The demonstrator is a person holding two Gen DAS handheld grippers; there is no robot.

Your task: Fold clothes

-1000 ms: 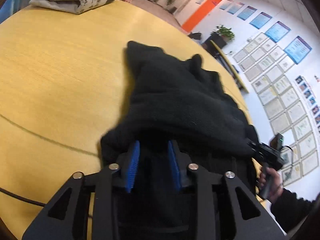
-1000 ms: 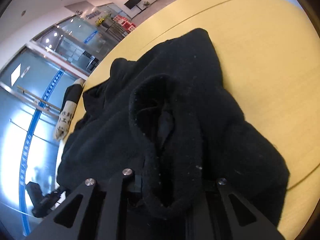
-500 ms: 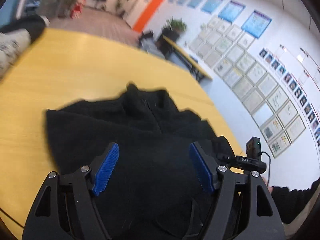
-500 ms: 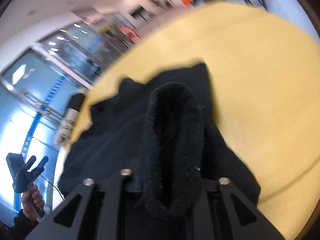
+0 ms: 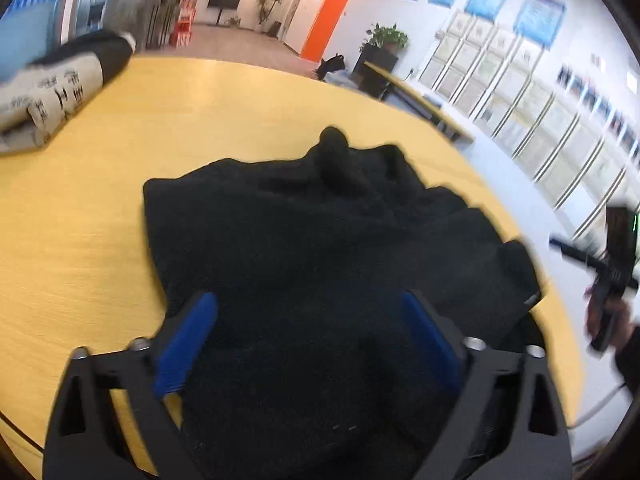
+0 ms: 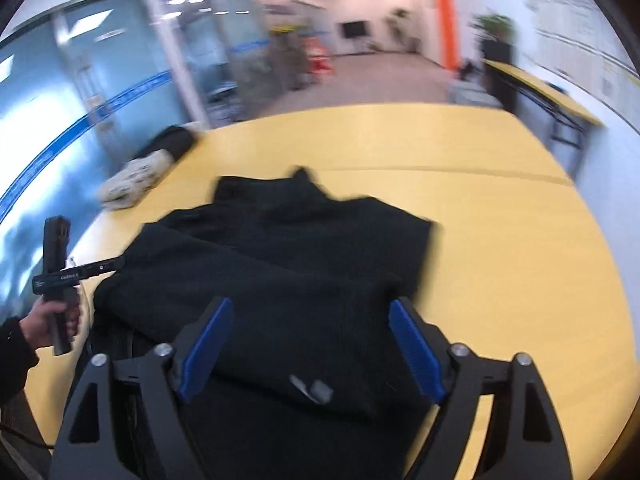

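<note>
A black fleece garment (image 5: pixel 320 240) lies folded in a bundle on the yellow round table (image 5: pixel 80 220); it also shows in the right wrist view (image 6: pixel 288 256). My left gripper (image 5: pixel 308 320) is open and hovers over the garment's near edge, with nothing between its blue pads (image 5: pixel 188 340). My right gripper (image 6: pixel 312 340) is open too, above the garment's near edge, holding nothing. The other gripper shows at the side of each view, at the right edge of the left wrist view (image 5: pixel 612 264) and at the left of the right wrist view (image 6: pixel 60 272).
A folded beige printed garment (image 5: pixel 48 92) with a dark one beside it lies at the far left of the table, also in the right wrist view (image 6: pixel 136 176). The table's edge (image 5: pixel 560 320) runs close on the right. A second desk (image 6: pixel 552 92) stands behind.
Both grippers have opened and let go of the black garment, which now lies on the table. Both have pulled back and turned to face the room.
</note>
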